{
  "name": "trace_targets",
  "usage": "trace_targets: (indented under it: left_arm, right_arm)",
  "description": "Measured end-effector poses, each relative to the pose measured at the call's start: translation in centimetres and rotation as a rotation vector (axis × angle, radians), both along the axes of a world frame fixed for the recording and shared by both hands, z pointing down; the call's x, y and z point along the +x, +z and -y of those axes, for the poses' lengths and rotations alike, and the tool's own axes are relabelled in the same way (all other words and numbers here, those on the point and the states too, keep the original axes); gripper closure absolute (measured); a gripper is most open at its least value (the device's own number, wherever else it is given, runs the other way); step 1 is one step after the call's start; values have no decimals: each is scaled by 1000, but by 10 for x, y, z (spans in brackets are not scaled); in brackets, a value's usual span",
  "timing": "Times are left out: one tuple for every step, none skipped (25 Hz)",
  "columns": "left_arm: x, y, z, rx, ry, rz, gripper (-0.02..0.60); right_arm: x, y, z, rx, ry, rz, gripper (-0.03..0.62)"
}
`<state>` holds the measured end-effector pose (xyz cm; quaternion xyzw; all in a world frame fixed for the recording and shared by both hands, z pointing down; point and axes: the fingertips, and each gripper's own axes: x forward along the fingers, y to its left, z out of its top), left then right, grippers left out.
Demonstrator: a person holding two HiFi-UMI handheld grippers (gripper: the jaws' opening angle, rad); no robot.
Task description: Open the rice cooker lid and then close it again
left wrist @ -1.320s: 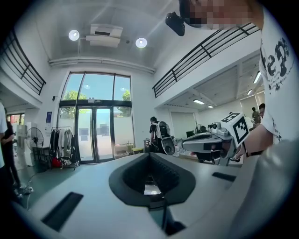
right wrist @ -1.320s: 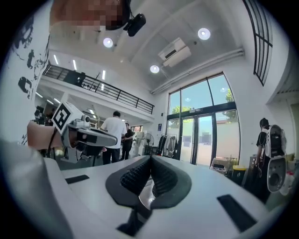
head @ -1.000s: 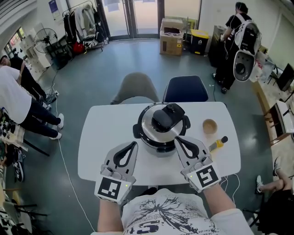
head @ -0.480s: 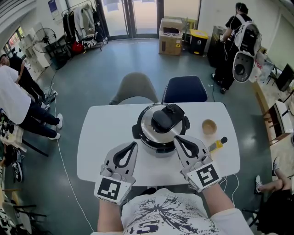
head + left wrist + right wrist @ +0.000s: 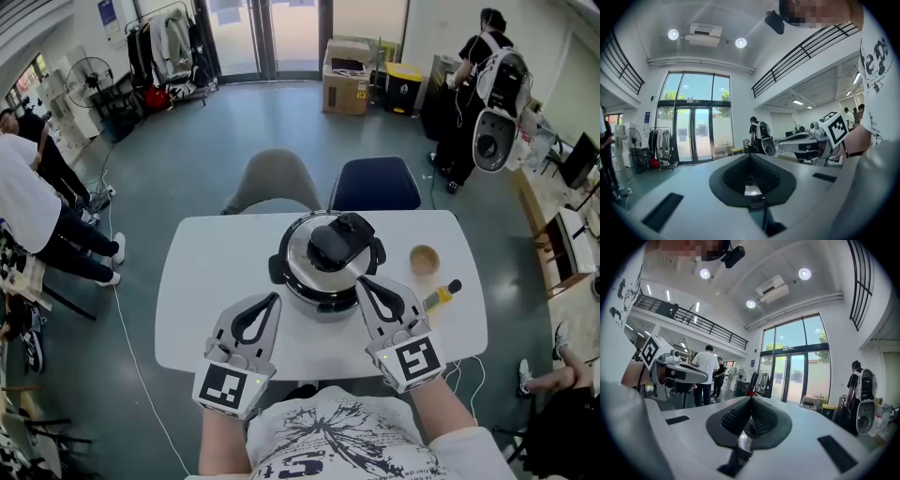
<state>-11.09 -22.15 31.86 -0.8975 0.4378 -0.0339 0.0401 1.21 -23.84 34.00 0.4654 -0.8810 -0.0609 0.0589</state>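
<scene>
Rice cooker [image 5: 326, 260] sits mid-table, toward the far edge, with its lid [image 5: 323, 246] down. Head view: almost nothing has changed over the last second. The right gripper [image 5: 362, 282] has shifted a touch, its tip just beside the cooker's near-right side; whether it touches we can't tell. The left gripper [image 5: 274, 296] is parked as before over the table [image 5: 197, 300], nearer the near edge and apart from the cooker. We judge the task isn't advancing: nothing has hold of the lid, and we can't say whether this comes before the opening or after the closing. The cup [image 5: 424, 259] and bottle [image 5: 441, 295] by the right edge haven't moved. The lid's latch or release is too small to pick out, and the cooker's near side is partly covered by the right gripper. Left gripper view: jaws pressed together on nothing. The cooker is out of view below them, and a shiny patch in the pad opening is unreadable. Right gripper view: jaws clenched too and empty. Again there is no cooker in view, only room background and the other gripper off to the side.
</scene>
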Motion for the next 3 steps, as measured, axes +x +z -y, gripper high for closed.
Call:
trace_targets:
  left_arm:
    - [0,0,0,-1,0,0,568]
    - [-1,0,-1,-1,0,0,568]
    - [-1,0,-1,-1,1,0,569]
  right_arm:
    - [0,1,0,-2,2,-1,580]
    - [0,1,0,-3,1,-3,580]
    - [-1,2,-1,-5,-1,-4,580]
